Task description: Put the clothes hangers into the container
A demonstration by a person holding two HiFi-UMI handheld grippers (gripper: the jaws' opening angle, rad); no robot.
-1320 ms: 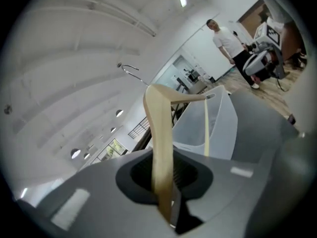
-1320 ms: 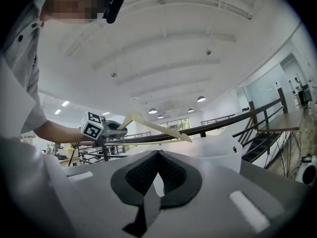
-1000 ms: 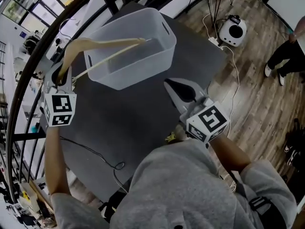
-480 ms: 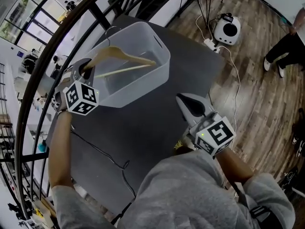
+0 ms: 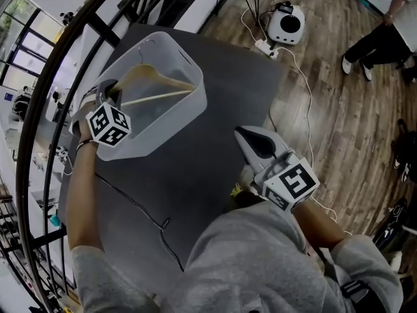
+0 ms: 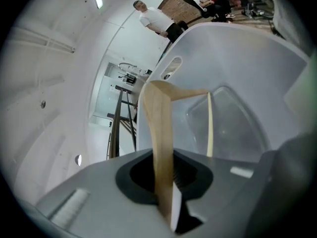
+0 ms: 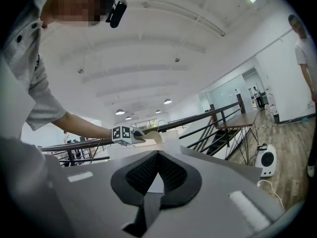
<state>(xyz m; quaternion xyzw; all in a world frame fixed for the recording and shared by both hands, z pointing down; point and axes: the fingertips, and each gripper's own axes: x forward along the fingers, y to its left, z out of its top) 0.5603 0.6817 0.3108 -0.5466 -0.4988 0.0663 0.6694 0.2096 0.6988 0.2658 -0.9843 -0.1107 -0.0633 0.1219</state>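
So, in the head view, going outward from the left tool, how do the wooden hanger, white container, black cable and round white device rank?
1. Wooden hanger: clamped in the left tool itself.
2. White container: just beneath, with the hanger reaching into it.
3. Black cable: on the table, toward the person.
4. Round white device: on the floor, beyond the table's far side.

Light tan wooden clothes hanger (image 5: 163,78) against a translucent milky-white plastic container (image 5: 199,102) and a dark charcoal table top (image 5: 221,90).

The hanger's thin crossbar is a paler cream than its shoulders. The left gripper (image 5: 112,90) and the right gripper (image 5: 242,134) have mid-grey bodies with black ribbed pads, and each carries a white cube printed with black square markers. The person's sweatshirt (image 5: 260,259) is heather grey. The plank floor (image 5: 339,129) is brown with streaky grain, the round device (image 5: 287,23) is white with a black face, and the curved railing (image 5: 65,51) is black.
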